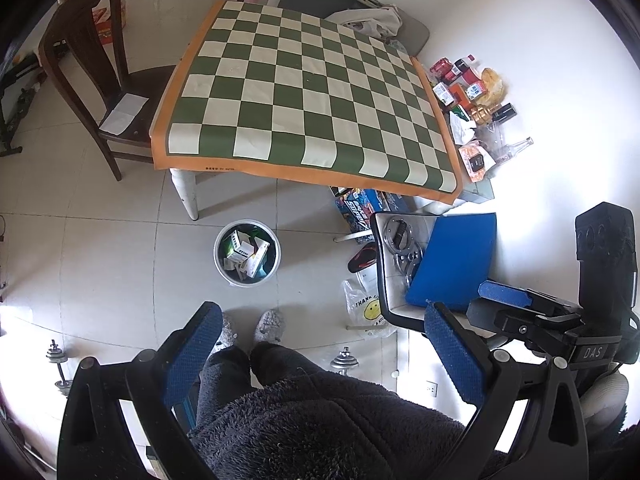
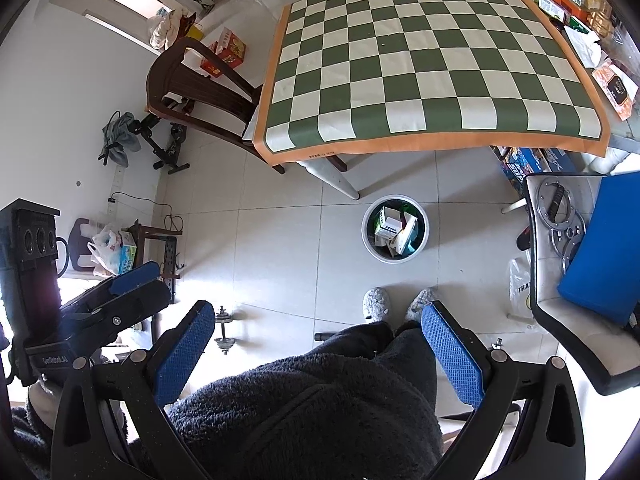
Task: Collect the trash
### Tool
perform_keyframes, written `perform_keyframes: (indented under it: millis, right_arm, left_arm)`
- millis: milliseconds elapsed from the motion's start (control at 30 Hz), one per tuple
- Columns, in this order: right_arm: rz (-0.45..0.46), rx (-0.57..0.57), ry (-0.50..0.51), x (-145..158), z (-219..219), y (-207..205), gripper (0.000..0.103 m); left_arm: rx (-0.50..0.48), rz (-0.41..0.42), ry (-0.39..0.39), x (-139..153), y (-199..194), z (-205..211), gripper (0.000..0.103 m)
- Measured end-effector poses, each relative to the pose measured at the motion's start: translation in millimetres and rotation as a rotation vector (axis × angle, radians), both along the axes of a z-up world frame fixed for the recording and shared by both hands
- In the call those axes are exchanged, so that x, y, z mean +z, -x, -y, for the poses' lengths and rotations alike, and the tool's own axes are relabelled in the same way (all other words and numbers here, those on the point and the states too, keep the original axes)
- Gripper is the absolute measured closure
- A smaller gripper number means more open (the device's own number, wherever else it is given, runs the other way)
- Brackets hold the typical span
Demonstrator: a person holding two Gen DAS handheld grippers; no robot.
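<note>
Trash boxes (image 1: 246,254) fill the white bin (image 1: 224,270) on the tiled floor (image 1: 120,248) before my checkered table (image 1: 304,92), while my left gripper (image 1: 320,356) and right gripper (image 2: 316,350) both gape wide, holding nothing.

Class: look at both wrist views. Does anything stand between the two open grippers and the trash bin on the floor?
Nothing visible does. The trash bin stands on bare tiles ahead of the person's slippers, in front of the table leg. Left gripper and right gripper are both open and empty, held above the person's lap.
</note>
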State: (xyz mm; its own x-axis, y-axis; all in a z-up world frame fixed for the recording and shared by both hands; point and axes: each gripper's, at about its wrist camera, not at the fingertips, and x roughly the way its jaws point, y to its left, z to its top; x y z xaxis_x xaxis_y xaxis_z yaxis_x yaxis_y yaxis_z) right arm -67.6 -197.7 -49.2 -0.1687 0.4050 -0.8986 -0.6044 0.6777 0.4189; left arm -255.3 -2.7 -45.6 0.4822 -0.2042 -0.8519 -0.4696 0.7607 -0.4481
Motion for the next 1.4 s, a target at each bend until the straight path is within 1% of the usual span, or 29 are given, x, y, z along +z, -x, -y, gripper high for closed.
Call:
perform_keyframes:
  millis: [233, 1400]
  right_arm:
    - [0.002, 0.003, 0.002, -0.7, 4.6, -2.9, 0.0]
    - [0.0, -0.004, 0.004, -0.1, 3.3, -7.4, 0.0]
  left_arm:
    - [0.003, -0.001, 0.002, -1.0, -1.5, 5.1, 0.0]
    - [0.002, 0.002, 0.004, 0.8, -2.9, -0.7, 0.0]
